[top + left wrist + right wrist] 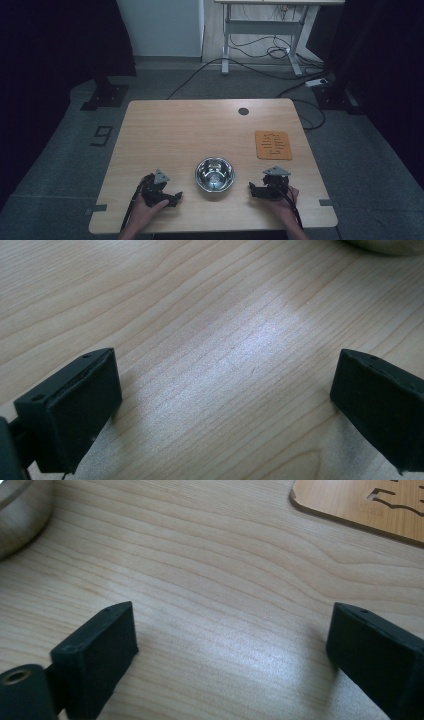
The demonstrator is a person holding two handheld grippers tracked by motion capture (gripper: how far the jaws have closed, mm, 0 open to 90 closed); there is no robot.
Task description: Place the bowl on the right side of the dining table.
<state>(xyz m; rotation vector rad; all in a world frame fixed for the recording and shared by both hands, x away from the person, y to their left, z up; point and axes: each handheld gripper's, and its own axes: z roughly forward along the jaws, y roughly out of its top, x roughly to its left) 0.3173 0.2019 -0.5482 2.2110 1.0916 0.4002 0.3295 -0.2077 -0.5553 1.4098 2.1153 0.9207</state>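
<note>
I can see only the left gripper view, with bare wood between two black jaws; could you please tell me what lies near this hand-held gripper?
Observer: A steel bowl stands on the table, between the left hand-held gripper and the right hand-held gripper.
Operator: Is anything in the bowl?
Observer: From the high view it looks empty.
Operator: Is the right one holding anything?
Observer: No, its jaws stand open over bare wood.
Operator: Anything else on the table?
Observer: An orange-brown cut-out mat lies flat beyond the right hand-held gripper, apart from the bowl.
</note>
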